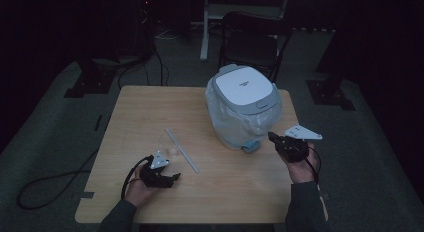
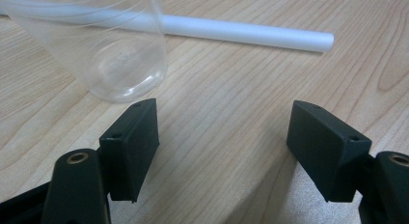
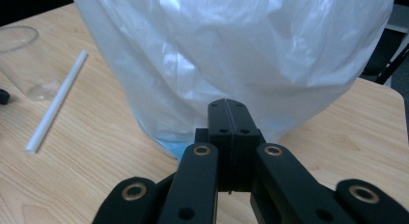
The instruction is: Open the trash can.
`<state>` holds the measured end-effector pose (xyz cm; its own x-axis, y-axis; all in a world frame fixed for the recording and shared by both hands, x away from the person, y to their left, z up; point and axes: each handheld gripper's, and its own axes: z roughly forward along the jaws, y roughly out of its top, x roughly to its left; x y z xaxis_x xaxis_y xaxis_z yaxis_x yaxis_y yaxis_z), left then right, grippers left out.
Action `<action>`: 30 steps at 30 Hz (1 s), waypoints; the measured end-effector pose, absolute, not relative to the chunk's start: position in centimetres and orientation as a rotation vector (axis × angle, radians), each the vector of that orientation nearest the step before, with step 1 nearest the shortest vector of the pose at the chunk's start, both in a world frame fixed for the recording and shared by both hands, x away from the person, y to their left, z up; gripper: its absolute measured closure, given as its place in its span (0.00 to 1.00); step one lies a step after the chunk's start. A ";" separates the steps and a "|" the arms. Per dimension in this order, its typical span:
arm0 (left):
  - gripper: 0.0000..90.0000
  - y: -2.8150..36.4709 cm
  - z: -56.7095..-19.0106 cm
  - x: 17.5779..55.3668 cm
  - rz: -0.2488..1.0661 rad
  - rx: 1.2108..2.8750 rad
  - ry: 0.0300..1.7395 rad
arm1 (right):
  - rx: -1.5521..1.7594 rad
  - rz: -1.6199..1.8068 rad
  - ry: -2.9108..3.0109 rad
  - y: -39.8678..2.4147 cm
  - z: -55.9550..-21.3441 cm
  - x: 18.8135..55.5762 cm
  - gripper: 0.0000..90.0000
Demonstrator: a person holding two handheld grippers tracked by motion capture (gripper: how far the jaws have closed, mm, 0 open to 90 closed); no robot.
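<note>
A small bin with a white-grey lid [image 1: 245, 89] stands at the table's far right, wrapped in a thin white plastic bag [image 1: 232, 123] [image 3: 231, 45]. My right gripper [image 1: 272, 137] [image 3: 233, 110] hovers just in front of the bag's lower part. Its jaws are shut flat against each other, and no film shows between them. A clear plastic cup [image 1: 167, 141] [image 2: 115, 45] stands mid-table beside a white tube [image 1: 182, 152] [image 2: 251, 33] lying flat. My left gripper [image 1: 172, 178] [image 2: 222, 132] rests low on the table, open and holding nothing, with the cup just beyond its left jaw.
The wooden table [image 1: 150, 107] has bare room at its left and along the front edge. A blue part [image 1: 250, 146] pokes out under the bag at the bin's base. A dark chair [image 1: 250, 42] stands behind the table, and cables lie on the floor at the left.
</note>
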<state>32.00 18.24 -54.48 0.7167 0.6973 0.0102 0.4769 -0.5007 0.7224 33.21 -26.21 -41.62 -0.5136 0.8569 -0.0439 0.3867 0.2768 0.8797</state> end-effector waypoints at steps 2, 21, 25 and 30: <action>0.31 18.2 -54.5 32.0 0.390 2.196 0.887 | 1.106 1.187 2.025 -26.2 -41.2 33.3 1.00; 0.31 18.2 -54.5 32.0 0.392 2.193 0.890 | 1.014 1.236 1.988 -25.8 -36.7 34.1 1.00; 0.31 18.2 -54.5 32.0 0.390 2.195 0.890 | 1.003 1.259 1.967 -25.7 -35.8 34.4 1.00; 0.31 18.2 -54.5 32.0 0.390 2.195 0.890 | 0.999 1.296 1.941 -25.6 -34.9 34.8 1.00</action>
